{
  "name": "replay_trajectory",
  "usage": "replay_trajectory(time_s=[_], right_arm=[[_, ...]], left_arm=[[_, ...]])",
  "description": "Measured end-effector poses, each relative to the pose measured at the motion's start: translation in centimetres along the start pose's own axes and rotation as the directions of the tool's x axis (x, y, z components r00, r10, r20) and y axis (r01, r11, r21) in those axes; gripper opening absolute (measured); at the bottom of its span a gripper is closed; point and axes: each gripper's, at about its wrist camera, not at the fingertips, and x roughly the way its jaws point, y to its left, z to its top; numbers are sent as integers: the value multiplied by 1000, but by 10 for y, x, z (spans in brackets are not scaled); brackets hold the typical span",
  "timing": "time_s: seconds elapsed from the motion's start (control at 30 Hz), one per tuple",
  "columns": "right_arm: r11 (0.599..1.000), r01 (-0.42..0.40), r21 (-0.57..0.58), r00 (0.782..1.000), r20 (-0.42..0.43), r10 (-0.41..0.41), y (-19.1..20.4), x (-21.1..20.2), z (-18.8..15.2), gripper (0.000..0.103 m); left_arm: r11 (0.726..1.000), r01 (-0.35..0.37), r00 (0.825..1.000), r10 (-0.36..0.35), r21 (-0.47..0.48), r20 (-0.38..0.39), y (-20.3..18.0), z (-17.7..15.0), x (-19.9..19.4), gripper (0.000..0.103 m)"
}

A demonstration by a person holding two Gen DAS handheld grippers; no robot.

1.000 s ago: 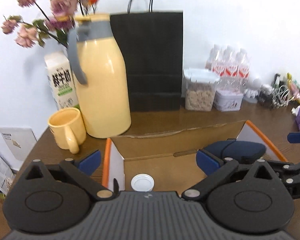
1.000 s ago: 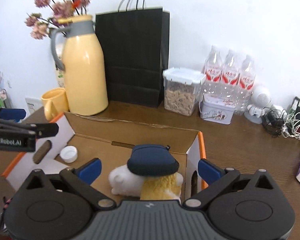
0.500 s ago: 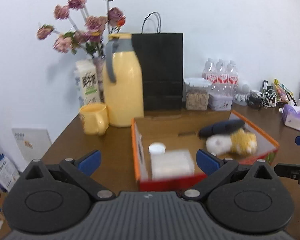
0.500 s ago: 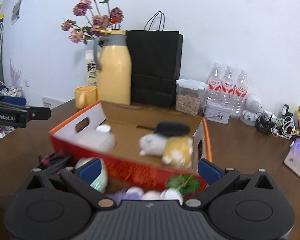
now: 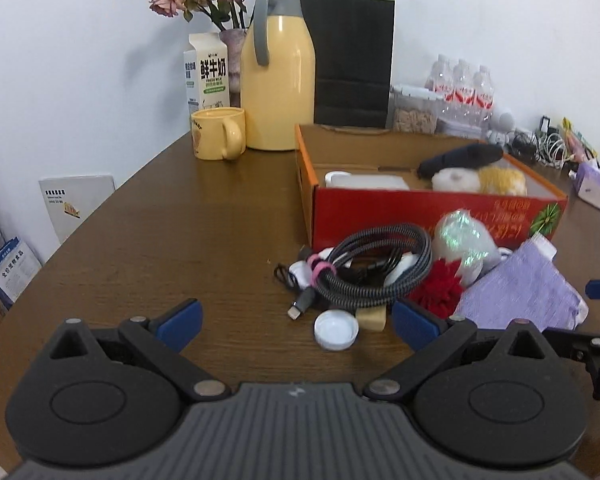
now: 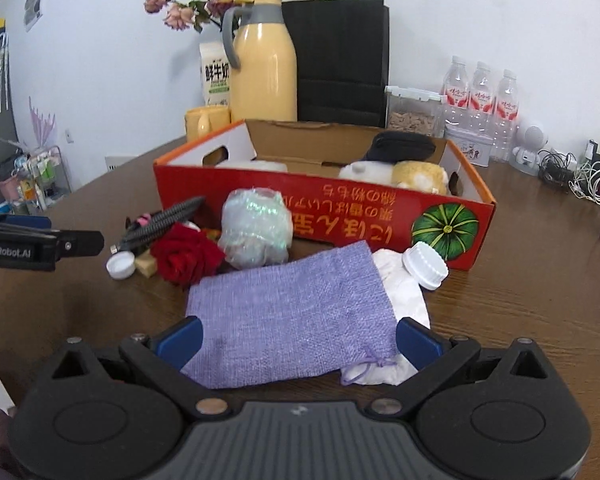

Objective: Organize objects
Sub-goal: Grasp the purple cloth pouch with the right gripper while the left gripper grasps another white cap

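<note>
Both cameras now sit farther back than a second ago: the red box [image 6: 324, 204] shows whole, and a pile in front of it has come into sight. The left gripper [image 5: 296, 316] and right gripper [image 6: 298, 338] both stand spread wide, holding nothing. The coiled cable [image 5: 374, 266] lies just before the box, a white cap [image 5: 336, 330] beside it; the purple pouch [image 6: 292, 316] covers most of a white bag [image 6: 404, 292]. Box contents (plush toy [image 6: 394, 172], dark case) are partly hidden by its wall.
</note>
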Motion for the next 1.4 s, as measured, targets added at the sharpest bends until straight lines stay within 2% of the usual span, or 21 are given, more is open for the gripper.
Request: replay_trajectory(time_s=[0.43, 0.5, 0.63, 0.7, 0.77, 0.9, 0.97, 1.2, 1.3, 1.4], right_arm=[[998, 22, -61, 999, -38, -24, 0, 39, 1, 103], [998, 13, -57, 999, -36, -15, -2, 39, 0, 103], [998, 12, -59, 1000, -23, -13, -2, 39, -2, 103], [998, 14, -61, 1000, -19, -15, -2, 38, -3, 103], [998, 15, -63, 1000, -15, -16, -2, 38, -3, 103], [998, 17, -66, 1000, -11, -18, -2, 37, -3, 103], [998, 17, -67, 1000, -10, -17, -2, 37, -3, 103], [998, 14, -63, 1000, -8, -15, -2, 36, -4, 102], [998, 10, -63, 1000, 0, -10, -3, 35, -5, 94], [998, 13, -65, 1000, 15, -12, -2, 31, -6, 79]], left_arm=[[1000, 4, 1000, -4, 20, -19, -8, -4, 12, 103], [1000, 7, 1000, -6, 27, -29, -10, -5, 15, 96], [999, 14, 999, -13, 35, -47, -16, -7, 23, 73], [999, 18, 998, -16, 34, -56, -18, -7, 28, 69], [999, 22, 998, -19, 37, -64, -20, -8, 32, 59], [998, 53, 997, -51, 35, -57, -23, -8, 34, 47], [996, 78, 996, -76, 32, -56, -24, -8, 33, 36], [997, 69, 996, -68, 16, -64, -19, -10, 35, 33], [997, 72, 996, -71, 22, -57, -18, -11, 34, 30], [996, 85, 995, -84, 20, -54, -18, -13, 33, 29]])
